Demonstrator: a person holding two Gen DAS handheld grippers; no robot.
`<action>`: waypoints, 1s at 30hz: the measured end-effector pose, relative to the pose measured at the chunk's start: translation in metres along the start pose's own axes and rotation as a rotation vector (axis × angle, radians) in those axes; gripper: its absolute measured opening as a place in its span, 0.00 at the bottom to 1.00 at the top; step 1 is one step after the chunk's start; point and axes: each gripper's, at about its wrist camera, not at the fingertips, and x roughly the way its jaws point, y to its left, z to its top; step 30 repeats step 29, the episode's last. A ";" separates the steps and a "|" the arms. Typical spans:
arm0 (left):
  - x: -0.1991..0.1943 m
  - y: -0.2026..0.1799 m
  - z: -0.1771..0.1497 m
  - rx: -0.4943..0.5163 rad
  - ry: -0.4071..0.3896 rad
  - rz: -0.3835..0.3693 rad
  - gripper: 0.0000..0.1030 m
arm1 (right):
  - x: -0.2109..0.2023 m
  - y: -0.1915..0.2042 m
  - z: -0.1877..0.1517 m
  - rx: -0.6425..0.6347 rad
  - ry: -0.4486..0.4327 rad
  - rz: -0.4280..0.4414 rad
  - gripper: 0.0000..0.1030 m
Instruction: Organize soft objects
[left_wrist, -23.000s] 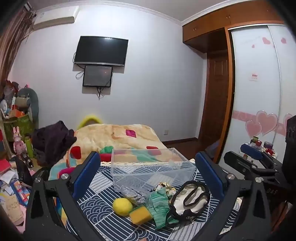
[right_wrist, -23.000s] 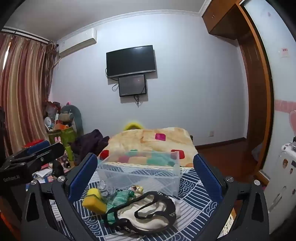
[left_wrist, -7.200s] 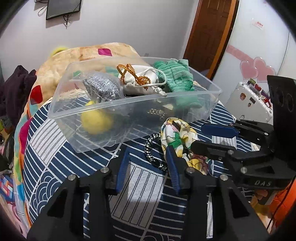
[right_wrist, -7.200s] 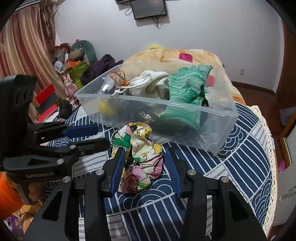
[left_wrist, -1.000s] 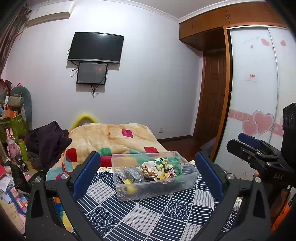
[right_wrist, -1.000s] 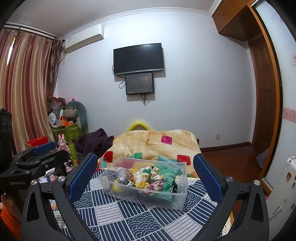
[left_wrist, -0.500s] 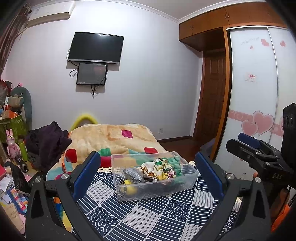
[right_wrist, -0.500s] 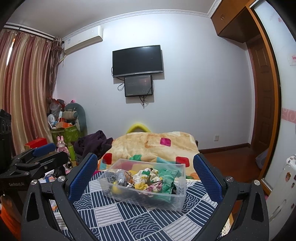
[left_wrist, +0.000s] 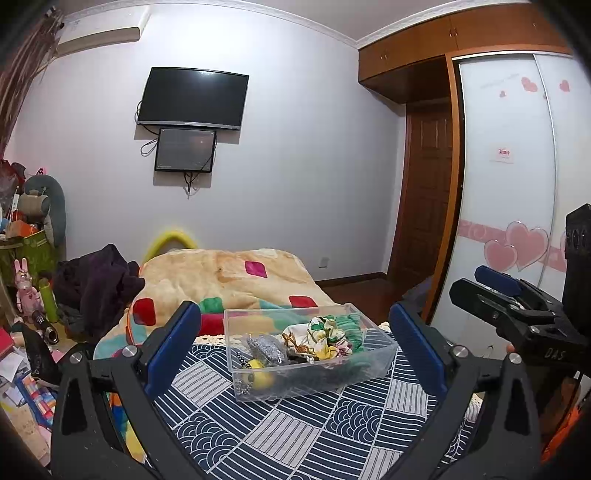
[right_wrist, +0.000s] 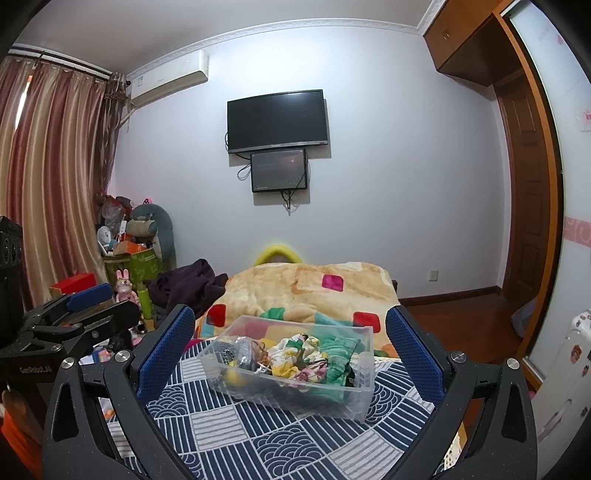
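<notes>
A clear plastic bin (left_wrist: 380, 360) stands on the blue patterned cloth (left_wrist: 295, 435); it also shows in the right wrist view (right_wrist: 360, 387). In it lie a floral cloth (left_wrist: 325, 338), a green knit (left_wrist: 351, 325), a silver pouch (left_wrist: 266, 347) and a yellow ball (left_wrist: 263, 376). My left gripper (left_wrist: 295, 343) is open and empty, held back from the bin. My right gripper (right_wrist: 290, 350) is open and empty, also back from the bin. Each gripper shows in the other's view: the right one (left_wrist: 517, 306) and the left one (right_wrist: 74, 314).
Behind the cloth lies a bed with a patchwork blanket (left_wrist: 229, 273) and a dark heap of clothes (left_wrist: 99, 280). Clutter and toys stand at the left (left_wrist: 26, 280). A wardrobe (left_wrist: 506, 192) and a door (left_wrist: 424, 221) are on the right.
Both grippers have drawn slightly further back and up from the bin. The bin and its contents have not moved in the last second.
</notes>
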 end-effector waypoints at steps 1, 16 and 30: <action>0.000 0.001 0.000 -0.004 0.001 -0.003 1.00 | 0.000 0.000 -0.001 0.000 0.000 0.000 1.00; 0.002 0.004 0.000 -0.020 0.011 -0.036 1.00 | 0.001 -0.003 -0.001 0.010 0.002 0.002 1.00; 0.005 0.006 0.000 -0.044 0.029 -0.067 1.00 | 0.000 -0.002 0.000 0.009 0.005 0.002 1.00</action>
